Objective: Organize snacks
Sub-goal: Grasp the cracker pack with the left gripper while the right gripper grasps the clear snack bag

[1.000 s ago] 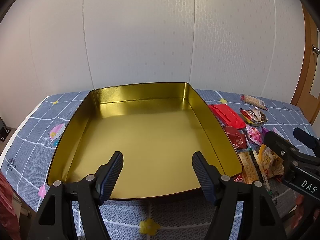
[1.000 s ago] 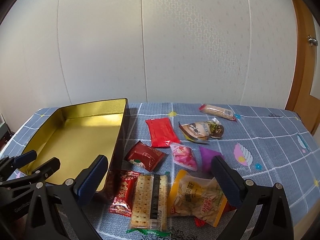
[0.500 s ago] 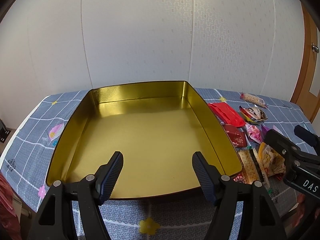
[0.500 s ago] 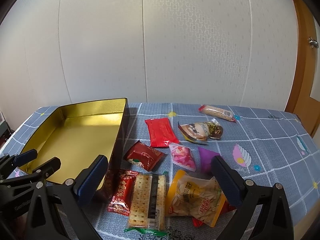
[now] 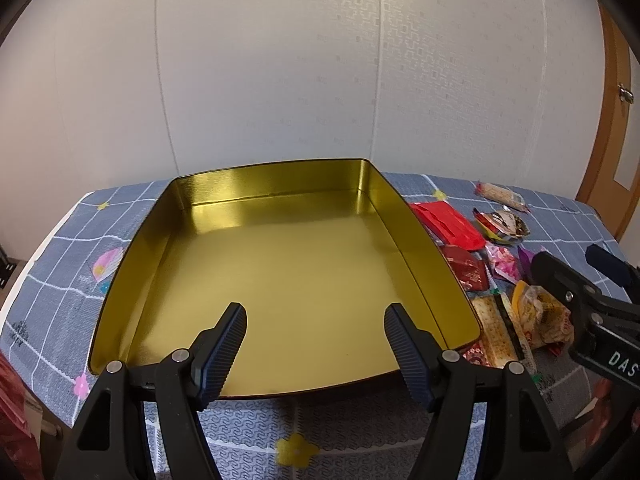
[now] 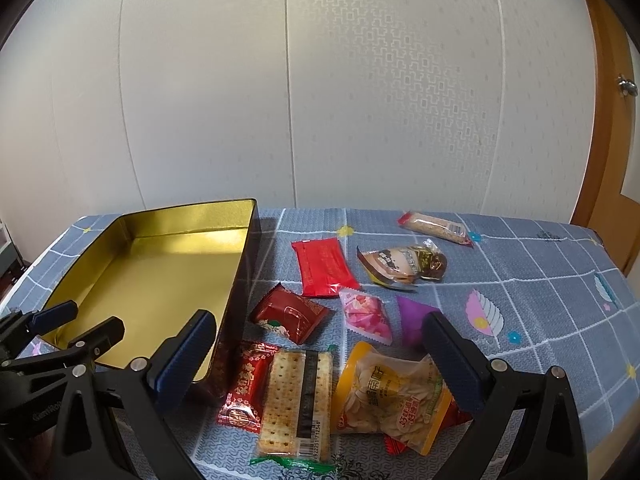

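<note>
Almost nothing has changed over the last second: the snacks lie where they lay, the tin is as bare as before, and both views have only drifted a touch. So the task has not really begun, and the first pick is, in my judgement, still to come.

The left gripper [image 5: 314,336] hovers over the near edge of the gold tin [image 5: 136,248], its claw spread wide and holding nothing. The right gripper [image 6: 316,354] hangs above the near snacks, also spread and empty.

All the snacks sit on the blue checked tablecloth [image 6: 540,280] to the right of the tin, none inside it. Nearest the right claw are a cracker pack [image 6: 296,400] and a yellow bag [image 6: 394,396], side by side, with a small red sweet packet [image 6: 246,392] touching the tin's outer wall. Behind them lie a dark red packet [image 6: 290,314], a pink packet [image 6: 366,316] and a purple packet [image 6: 412,314]. Farther back are a flat red packet [image 6: 324,266], a brown and gold wrapper [image 6: 404,262] and a long bar [image 6: 434,228].

The cracker pack or yellow bag looks the likeliest first grab, since both lie between the right claw's fingers.
</note>
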`<state>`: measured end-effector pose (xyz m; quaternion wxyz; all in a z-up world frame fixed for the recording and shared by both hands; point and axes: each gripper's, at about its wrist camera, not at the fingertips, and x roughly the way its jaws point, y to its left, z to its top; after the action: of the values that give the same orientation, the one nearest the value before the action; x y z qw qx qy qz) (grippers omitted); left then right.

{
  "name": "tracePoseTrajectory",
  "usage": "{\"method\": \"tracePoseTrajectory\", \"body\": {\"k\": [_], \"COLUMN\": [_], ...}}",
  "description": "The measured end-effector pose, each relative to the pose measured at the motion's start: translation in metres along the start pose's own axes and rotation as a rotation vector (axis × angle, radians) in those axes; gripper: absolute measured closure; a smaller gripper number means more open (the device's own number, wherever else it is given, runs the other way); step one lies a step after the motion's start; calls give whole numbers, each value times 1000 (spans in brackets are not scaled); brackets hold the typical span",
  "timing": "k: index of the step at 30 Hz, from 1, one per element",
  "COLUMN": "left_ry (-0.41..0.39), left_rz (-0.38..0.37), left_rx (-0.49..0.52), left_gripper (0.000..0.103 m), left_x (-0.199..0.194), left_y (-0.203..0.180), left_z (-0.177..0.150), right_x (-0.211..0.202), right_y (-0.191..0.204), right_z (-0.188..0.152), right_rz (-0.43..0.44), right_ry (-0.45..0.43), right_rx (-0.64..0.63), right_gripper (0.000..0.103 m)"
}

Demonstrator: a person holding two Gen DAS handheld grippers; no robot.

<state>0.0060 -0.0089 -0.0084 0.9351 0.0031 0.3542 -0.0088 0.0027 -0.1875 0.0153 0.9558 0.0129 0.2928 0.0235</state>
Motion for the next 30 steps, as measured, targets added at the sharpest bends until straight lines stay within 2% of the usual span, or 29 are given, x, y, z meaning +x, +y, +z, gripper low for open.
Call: {"method": "tracePoseTrajectory", "body": {"k": [2,5,7,10,12,18,21,24,30], "left_ry": [1,3,-8,-31,-29,8,19,44,103], "left_rz": [-9,-64,-146,-335,-406,-419,-462,-480,-508], "left_rx": [17,32,24,-40,-58,54,108,129,133], "left_gripper": [30,30,30,30,30,30,30,30,30], "left_x": [-2,-6,-8,-12,-13,-9,-12,-11,-9], "left_y": [-1,-1,3,14,16,-7,-21,-30,-39], "left_z": [0,1,-1,-7,-8,-15,-21,-27,-33], "right_x": [-1,-2,-5,-8,-10,-6,2,8,8], "right_y": [-1,-7,-15,-33,-51,-104,-114,-113,-89], "right_z": [0,1,1,1,-1,-14,-24,-30,-26], "right_rz": [-5,-19,-41,-73,-80,-73,-80,-34,38], "right_ry": [-1,-4,-17,-28,-28,60,138,174,147], "right_rx": [-4,-7,0,33,83,215,215,216,139], "right_gripper": [0,0,0,0,0,0,0,5,12]}}
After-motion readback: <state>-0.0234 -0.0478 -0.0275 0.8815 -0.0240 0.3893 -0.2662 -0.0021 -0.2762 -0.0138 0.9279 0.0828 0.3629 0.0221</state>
